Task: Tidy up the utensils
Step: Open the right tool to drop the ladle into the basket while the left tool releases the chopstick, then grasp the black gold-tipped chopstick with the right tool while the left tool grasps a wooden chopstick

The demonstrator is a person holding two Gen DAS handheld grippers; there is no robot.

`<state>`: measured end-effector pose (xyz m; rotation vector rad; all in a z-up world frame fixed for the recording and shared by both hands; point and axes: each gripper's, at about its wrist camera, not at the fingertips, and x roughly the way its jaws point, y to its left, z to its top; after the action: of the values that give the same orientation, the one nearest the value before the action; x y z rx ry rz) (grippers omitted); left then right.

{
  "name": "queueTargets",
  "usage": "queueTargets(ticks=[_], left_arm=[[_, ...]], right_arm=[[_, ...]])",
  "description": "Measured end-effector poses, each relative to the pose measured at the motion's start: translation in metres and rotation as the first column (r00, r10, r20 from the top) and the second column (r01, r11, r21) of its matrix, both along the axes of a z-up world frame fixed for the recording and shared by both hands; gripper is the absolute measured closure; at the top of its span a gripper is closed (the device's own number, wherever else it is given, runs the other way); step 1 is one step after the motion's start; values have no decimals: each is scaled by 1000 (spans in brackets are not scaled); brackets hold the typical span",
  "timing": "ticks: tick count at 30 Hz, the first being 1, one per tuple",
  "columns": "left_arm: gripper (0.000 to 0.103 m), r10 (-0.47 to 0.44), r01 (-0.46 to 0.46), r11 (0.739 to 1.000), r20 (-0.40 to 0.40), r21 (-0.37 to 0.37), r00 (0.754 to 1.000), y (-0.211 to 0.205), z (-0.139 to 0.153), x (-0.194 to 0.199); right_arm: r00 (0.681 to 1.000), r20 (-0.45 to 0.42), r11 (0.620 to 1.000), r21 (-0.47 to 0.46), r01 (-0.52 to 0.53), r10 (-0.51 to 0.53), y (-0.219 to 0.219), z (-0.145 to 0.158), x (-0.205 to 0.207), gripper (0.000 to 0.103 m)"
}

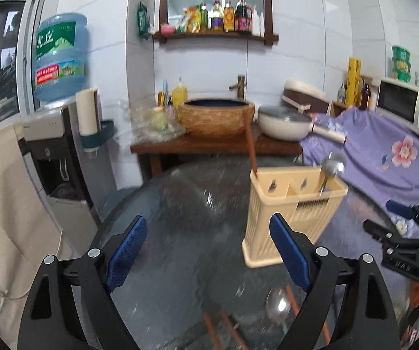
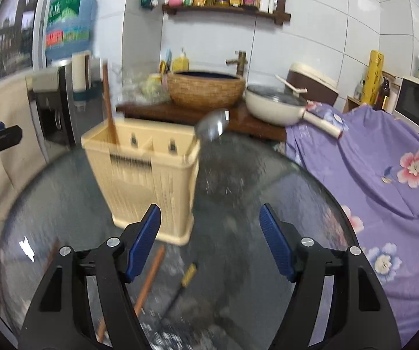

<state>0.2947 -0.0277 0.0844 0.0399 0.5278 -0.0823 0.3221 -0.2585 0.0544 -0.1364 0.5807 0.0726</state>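
Left gripper (image 1: 208, 252) spread wide, blue pads apart, nothing between them, hovering over the round dark glass table (image 1: 180, 204). Right gripper (image 2: 210, 243) likewise gaping and empty above the same table.

Cream slatted plastic utensil basket (image 1: 282, 218) upright on the glass, far right of the left gripper, left of centre in the right wrist view. Brown wooden chopstick (image 1: 251, 154) standing tilted in its left compartment; shiny metal ladle-like spoon (image 1: 333, 164) leaning bowl-up in its right compartment.

Loose on the near table: metal spoon (image 1: 278, 306), just beside reddish-brown wooden chopsticks (image 1: 224, 329); another brown stick (image 2: 148, 283) and a yellow-handled utensil (image 2: 187, 275), blurred, type unclear.

Far behind: woven-look round basin (image 1: 216, 118) on a wooden counter, white lidded pan (image 1: 285, 124) to its right, purple floral cloth (image 1: 384, 157) at right.
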Motion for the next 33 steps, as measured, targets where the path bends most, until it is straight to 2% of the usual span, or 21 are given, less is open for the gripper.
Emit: queueTargets(ticks=[5,7,11,14,19,23,29,33], left_arm=[[40,9,-5,1000,-150,25,989,11,-48,-3],[44,13,-9,1000,-193,24,981,14,-64,-6],[53,26,-10,998,-252,66,967,13,-90,-7],[59,28,-11,998,-299,58,954,15,-106,-8],[63,29,-13,999,-341,51,940,15,-121,-12],[68,30,-14,999,-373,46,927,12,-130,-12],[68,19,-9,1000,-388,28,922,6,-133,-12],[72,19,-3,999,-396,42,918,-1,-136,-13]], right_arm=[[995,-95,1000,-6,14,-15,-2,-37,-9,33],[989,-144,1000,6,26,-25,-4,-53,-9,37],[977,-210,999,2,34,-33,0,-77,-8,44],[971,-238,999,11,38,-34,3,-86,-5,46],[954,-295,997,35,68,-55,4,-98,5,54],[942,-326,995,40,93,-75,5,-104,13,56],[939,-331,992,41,117,-97,6,-107,15,56],[935,-340,992,35,118,-99,10,-110,18,59]])
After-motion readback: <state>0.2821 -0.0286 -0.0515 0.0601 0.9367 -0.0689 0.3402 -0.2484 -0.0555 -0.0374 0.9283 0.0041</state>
